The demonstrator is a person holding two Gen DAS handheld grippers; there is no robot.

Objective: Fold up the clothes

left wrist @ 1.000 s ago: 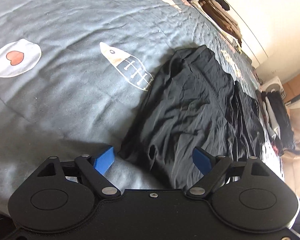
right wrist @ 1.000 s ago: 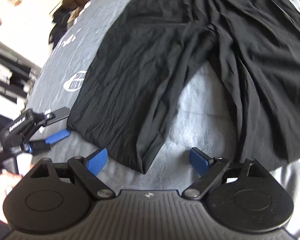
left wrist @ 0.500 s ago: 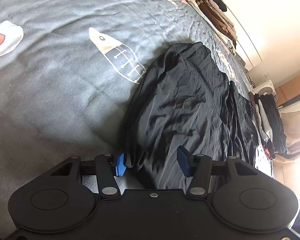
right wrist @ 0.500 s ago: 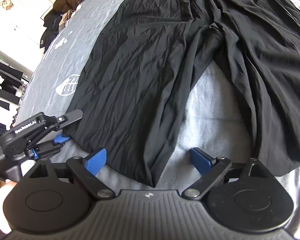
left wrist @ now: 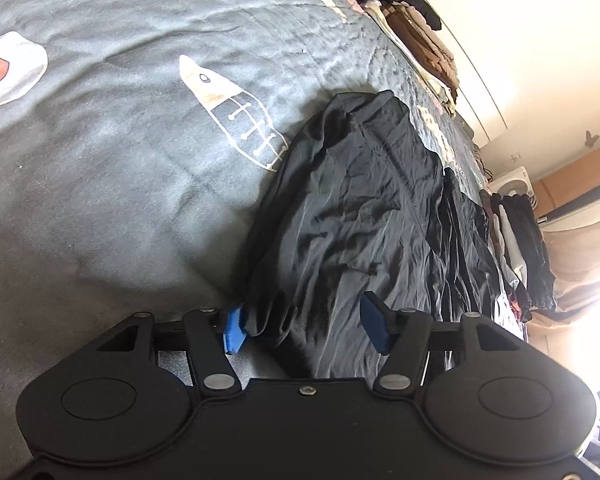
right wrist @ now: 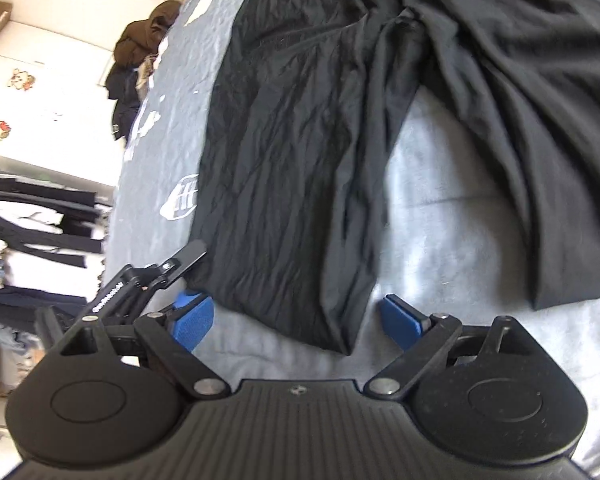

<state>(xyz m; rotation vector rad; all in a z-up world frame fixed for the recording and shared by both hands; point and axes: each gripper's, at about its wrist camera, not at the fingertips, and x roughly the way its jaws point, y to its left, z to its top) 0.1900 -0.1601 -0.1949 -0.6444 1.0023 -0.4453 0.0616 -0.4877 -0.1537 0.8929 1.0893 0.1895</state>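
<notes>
Black trousers [right wrist: 300, 168] lie spread on the bed [left wrist: 100, 160], both legs pointing toward us. Our left gripper [left wrist: 304, 328] has its fingers partly open around one corner of a leg end, not yet pinching. Our right gripper [right wrist: 296, 320] is wide open, the other corner between its fingers. We judge we hold both corners so the leg lifts evenly.

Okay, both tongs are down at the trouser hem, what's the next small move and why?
Probably close the left tongs: hem cloth of the trousers already bunches between their open blue pads. The right tongs straddle the other hem corner, also open, so they could close too.
</notes>
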